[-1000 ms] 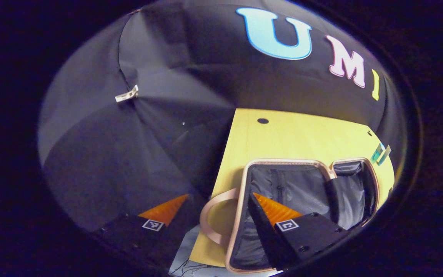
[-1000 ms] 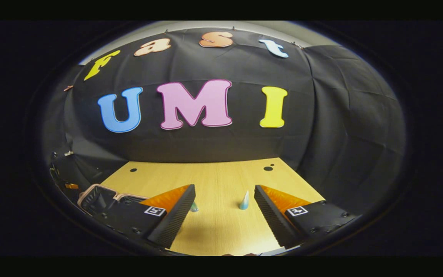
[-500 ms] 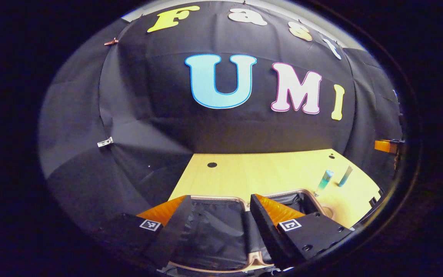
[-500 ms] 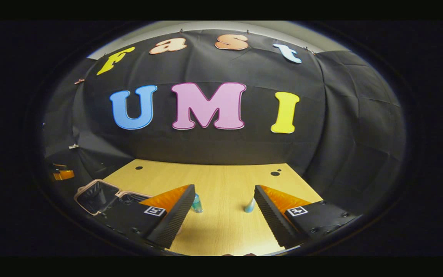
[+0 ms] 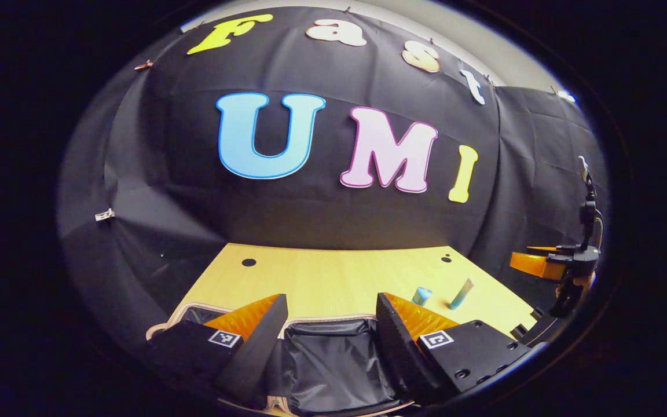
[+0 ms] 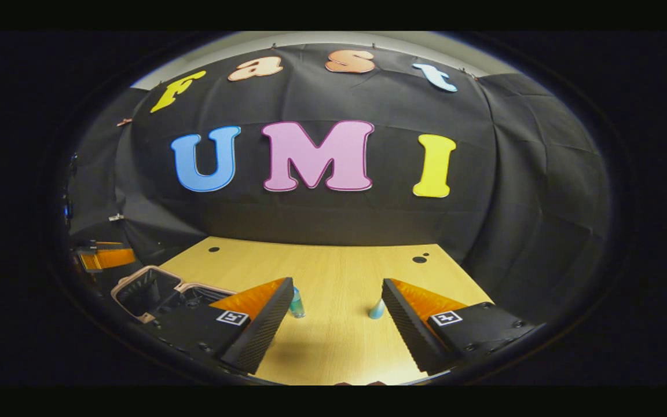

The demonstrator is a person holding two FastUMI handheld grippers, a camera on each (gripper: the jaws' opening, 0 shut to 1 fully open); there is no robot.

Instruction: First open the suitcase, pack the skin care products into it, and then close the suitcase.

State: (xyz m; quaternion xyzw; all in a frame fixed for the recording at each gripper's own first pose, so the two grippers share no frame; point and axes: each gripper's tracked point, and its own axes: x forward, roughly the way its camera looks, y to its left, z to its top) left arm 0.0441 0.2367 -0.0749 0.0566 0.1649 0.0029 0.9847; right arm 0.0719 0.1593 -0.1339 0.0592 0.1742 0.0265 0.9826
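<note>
The suitcase point(image 5: 333, 365) lies open on the wooden table point(image 5: 333, 278), its dark lining and rose-gold rim facing up; it also sits at the left in the right gripper view point(image 6: 148, 289). My left gripper point(image 5: 327, 324) hangs open above the suitcase, holding nothing. Two skin care products stand on the table: a teal bottle point(image 5: 421, 296) point(image 6: 296, 303) and a light-blue tube point(image 5: 461, 294) point(image 6: 376, 309). My right gripper point(image 6: 336, 310) is open, short of both products, which appear just inside its fingers. The right gripper point(image 5: 559, 263) also appears far right in the left gripper view.
The table's far half point(image 6: 322, 260) is bare wood with a few small dark holes. The black cloth wall stands behind the table and wraps around both sides. The suitcase fills the table's near left part.
The left gripper's view has swung from the table's left edge to face the back wall over the open suitcase. The right gripper has barely shifted, with the two products staying between its fingers.
</note>
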